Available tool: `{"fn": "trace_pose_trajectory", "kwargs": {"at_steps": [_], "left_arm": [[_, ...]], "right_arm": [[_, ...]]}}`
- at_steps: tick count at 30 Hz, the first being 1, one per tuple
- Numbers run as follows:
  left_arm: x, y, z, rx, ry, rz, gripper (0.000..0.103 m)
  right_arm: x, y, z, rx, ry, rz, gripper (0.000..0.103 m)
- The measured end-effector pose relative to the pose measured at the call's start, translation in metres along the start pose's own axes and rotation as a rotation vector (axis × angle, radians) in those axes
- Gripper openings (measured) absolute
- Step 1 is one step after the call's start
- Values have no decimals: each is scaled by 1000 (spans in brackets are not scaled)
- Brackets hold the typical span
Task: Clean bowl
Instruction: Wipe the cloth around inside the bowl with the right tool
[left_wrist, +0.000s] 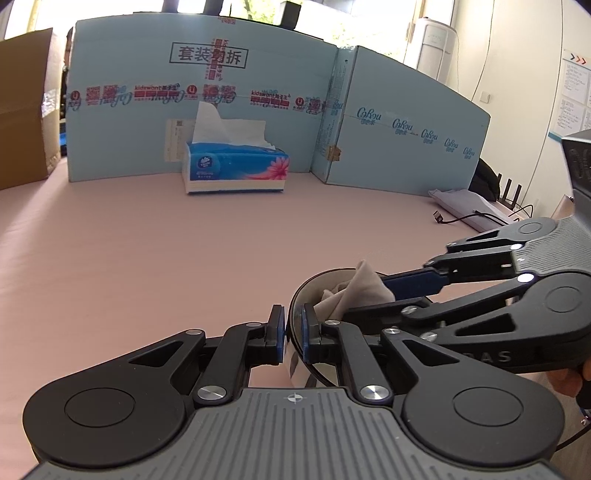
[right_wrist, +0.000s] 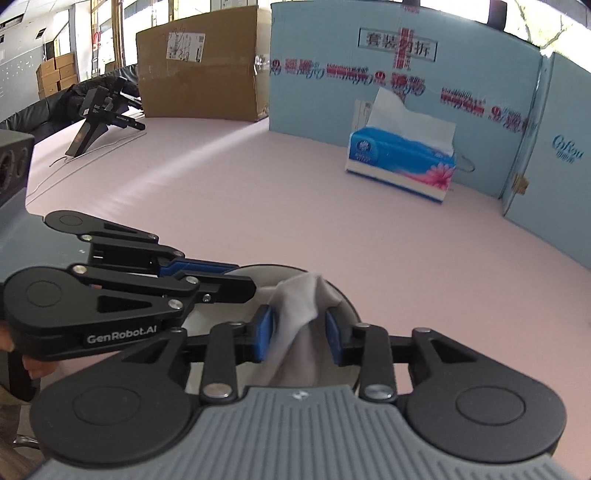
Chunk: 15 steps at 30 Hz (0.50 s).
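A dark glass bowl sits on the pink table. My left gripper is shut on the bowl's near rim, one pad outside and one inside. In the right wrist view it reaches in from the left onto that rim. A crumpled beige cloth lies inside the bowl. My right gripper stands over the bowl with its jaws apart. The cloth is bunched between its blue pads, loose on the right side. In the left wrist view this gripper comes in from the right.
A blue tissue box stands at the back against light blue cardboard panels. A brown cardboard box is at the far left, with another black gripper device lying near it. Papers and a cable lie at the right.
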<state>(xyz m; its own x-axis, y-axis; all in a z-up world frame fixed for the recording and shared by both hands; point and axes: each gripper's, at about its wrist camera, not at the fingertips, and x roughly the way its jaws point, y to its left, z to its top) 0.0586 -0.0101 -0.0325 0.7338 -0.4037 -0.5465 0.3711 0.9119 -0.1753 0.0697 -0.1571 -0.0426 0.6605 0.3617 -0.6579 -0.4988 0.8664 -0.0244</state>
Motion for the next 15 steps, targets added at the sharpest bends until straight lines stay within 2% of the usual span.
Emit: {"fn": "trace_pose_trajectory", "kwargs": {"at_steps": [3, 5, 10, 15], "left_arm": [[0, 0, 0, 3, 0, 0, 12], [-1, 0, 0, 5, 0, 0, 12], [-4, 0, -2, 16, -1, 0, 14], [-4, 0, -2, 26, 3, 1, 15]], "right_arm": [[0, 2, -1, -13, 3, 1, 32], [9, 3, 0, -19, 26, -2, 11], [26, -3, 3, -7, 66, 11, 9], [32, -6, 8, 1, 90, 73, 9]]}}
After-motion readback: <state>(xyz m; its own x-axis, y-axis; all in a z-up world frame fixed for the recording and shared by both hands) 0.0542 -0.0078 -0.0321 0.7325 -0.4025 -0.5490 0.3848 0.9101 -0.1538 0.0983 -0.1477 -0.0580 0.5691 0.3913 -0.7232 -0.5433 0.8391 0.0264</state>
